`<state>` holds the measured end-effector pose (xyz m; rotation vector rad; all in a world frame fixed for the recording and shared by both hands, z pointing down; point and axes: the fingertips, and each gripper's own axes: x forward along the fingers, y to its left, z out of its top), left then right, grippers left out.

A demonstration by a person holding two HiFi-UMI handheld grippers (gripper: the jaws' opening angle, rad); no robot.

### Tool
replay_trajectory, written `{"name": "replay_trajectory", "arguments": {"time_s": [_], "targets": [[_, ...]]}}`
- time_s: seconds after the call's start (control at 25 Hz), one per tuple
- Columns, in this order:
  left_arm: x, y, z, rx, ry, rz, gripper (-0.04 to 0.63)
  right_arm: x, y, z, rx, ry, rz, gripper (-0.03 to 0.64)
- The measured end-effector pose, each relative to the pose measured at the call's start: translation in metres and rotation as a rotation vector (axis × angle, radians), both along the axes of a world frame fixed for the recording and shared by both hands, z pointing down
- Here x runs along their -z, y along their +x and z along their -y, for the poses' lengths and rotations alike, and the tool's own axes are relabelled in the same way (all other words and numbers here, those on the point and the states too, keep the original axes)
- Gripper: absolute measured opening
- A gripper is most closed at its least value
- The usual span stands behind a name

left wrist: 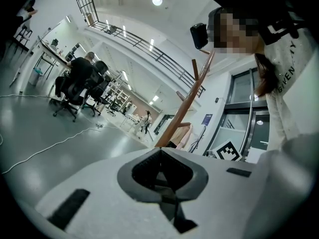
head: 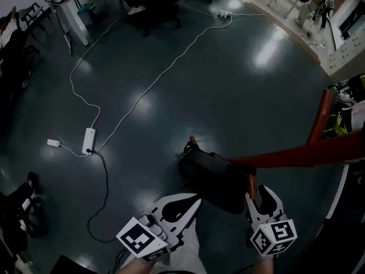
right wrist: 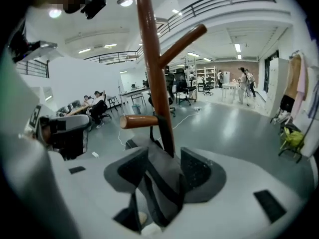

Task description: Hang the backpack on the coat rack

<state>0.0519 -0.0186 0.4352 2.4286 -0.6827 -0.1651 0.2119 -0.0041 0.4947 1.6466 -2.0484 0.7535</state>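
The black backpack [head: 214, 178] hangs against the red-brown coat rack [head: 296, 153], its strap looped over a wooden peg [right wrist: 139, 121]. In the right gripper view the rack's pole [right wrist: 152, 59] rises just beyond the jaws. My right gripper [head: 256, 196] is open, its jaws standing wide on either side of the backpack's dark fabric [right wrist: 159, 178] without pressing it. My left gripper [head: 194, 201] is beside the backpack's left side, shut with nothing in it. The left gripper view shows its joined jaws [left wrist: 162, 176] and the rack [left wrist: 187, 103] beyond them.
A white power strip [head: 89, 140] with white and black cables lies on the dark glossy floor to the left. A black office chair [head: 151, 4] and desks stand at the far end. A black bag [head: 23, 210] sits at the left edge, with hanging clothes [head: 342, 119] at the right.
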Motion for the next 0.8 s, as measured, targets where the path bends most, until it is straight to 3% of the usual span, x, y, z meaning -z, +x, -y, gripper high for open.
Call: {"name": "replay_trajectory", "arguments": {"time_s": [0.2,0.36,0.44,0.52,0.8], "targets": [[-0.003,-0.003,-0.003,-0.002,-0.003,0.005,0.009,-0.006,-0.002,-0.021,-0.083,-0.024,0.209,0.186],[0.0,-0.001,-0.002,-0.017,0.003,0.003,0.009,0.013,-0.026,-0.032,-0.052,0.017,0.346,0.183],[0.008,0.002,0.001,-0.027,0.015,-0.007,0.009,0.027,-0.033,-0.034,-0.048,0.046,0.335,0.144],[0.018,0.006,0.003,-0.038,0.03,-0.017,0.009,0.043,-0.037,-0.036,-0.034,0.076,0.281,0.048],[0.068,0.022,0.01,-0.086,0.117,-0.058,0.009,0.118,-0.05,-0.036,0.033,0.197,0.18,0.027]]}}
